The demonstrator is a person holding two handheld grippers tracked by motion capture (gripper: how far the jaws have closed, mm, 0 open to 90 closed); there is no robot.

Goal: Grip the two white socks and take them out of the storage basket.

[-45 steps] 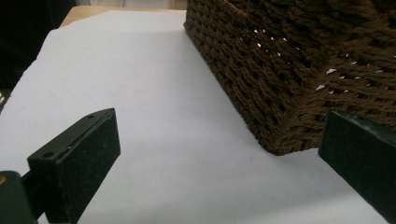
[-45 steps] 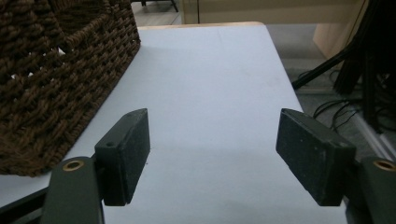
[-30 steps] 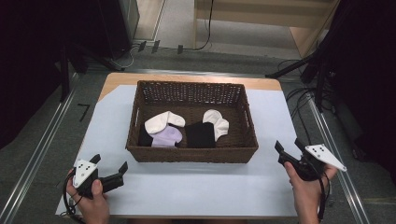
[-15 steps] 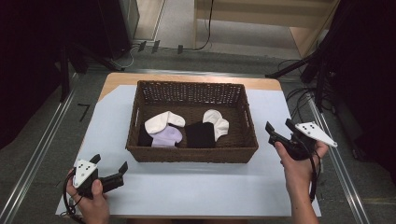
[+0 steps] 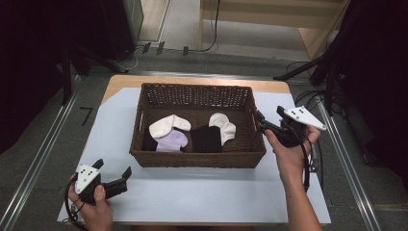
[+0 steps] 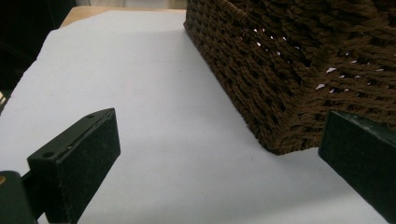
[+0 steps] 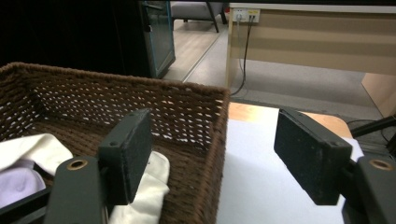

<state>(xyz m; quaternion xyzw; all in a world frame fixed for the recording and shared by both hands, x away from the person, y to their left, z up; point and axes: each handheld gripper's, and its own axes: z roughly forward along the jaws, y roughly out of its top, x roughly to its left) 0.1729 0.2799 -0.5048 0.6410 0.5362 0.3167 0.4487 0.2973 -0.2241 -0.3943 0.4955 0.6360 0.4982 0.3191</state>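
Seemingly empty, right hand-held gripper (image 5: 267, 121) wide open beside basket (image 5: 199, 159).

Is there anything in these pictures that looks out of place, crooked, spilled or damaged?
Nothing stands out. The wicker basket sits square on the white sheet, and the socks all lie inside it, loosely piled. Both the left gripper and the right gripper are open and empty.
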